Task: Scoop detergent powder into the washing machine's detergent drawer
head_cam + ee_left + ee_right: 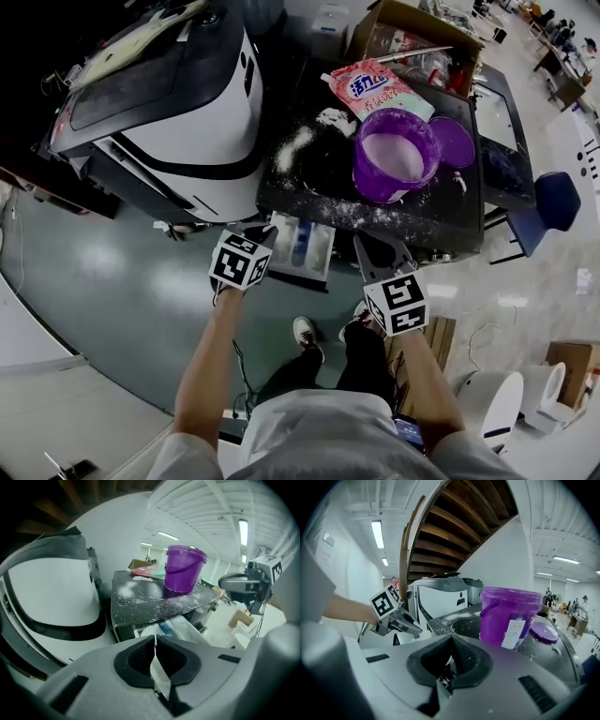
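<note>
Jaws on the left gripper (155, 641) are pressed together with nothing caught between them. The right gripper (450, 645) is closed on itself in the same way, with a few white flecks clinging to its inner faces. Both are held in the air side by side, apart from each other, and point at the front edge of a dark machine top (309, 192).

Just ahead of the left gripper's tips, and a little toward the right gripper, the detergent drawer (302, 248) stands pulled out below that edge, its pale compartments facing up. Ahead of the right gripper, further back on the dark top, sits the purple bucket (367, 173), uncovered, with pale detergent powder (392, 155) inside. Its purple lid (457, 141) lies flat beside it, on the side away from the left gripper.

Loose powder (292, 148) is scattered over the top ahead of the left gripper. A pink detergent pouch (380, 89) lies behind the bucket, and a cardboard box (417, 42) stands beyond that. A white machine (178, 112) stands to the outer side of the left gripper.
</note>
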`<state>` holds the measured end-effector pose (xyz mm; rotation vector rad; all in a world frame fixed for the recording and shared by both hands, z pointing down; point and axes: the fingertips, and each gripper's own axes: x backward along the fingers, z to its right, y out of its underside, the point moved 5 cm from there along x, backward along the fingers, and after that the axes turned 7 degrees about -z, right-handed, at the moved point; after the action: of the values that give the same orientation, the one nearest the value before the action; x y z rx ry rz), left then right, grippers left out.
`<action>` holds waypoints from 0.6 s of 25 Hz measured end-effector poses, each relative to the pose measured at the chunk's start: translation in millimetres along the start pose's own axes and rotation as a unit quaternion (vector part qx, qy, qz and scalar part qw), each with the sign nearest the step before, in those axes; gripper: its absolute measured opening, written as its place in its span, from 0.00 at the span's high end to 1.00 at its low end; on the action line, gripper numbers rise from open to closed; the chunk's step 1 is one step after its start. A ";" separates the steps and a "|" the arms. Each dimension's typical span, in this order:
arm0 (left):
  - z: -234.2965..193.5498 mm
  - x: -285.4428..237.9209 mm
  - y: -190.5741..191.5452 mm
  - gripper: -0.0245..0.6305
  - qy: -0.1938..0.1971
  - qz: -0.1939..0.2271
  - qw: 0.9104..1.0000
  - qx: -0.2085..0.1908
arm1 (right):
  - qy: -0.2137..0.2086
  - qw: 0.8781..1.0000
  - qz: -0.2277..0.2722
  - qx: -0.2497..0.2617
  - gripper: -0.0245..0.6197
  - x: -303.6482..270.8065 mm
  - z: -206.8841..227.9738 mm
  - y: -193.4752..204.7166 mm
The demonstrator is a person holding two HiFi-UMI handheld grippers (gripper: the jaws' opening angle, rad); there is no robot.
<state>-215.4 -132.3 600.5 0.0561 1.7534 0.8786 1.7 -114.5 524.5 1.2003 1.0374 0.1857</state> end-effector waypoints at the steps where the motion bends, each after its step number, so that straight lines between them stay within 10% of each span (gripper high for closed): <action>1: 1.2 -2.0 -0.4 0.94 -0.009 -0.004 1.000 -0.018 | 0.001 1.000 -0.002 -0.002 0.95 0.7 0.1 2.2; 15: 21.5 -17.1 -10.1 0.94 -0.130 -0.050 0.938 -0.317 | 0.001 1.000 -0.007 -0.016 0.95 17.6 1.0 18.7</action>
<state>-186.9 -136.0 606.2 -0.3251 1.1549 1.2608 19.4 -96.8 530.1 1.1645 1.0394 0.1921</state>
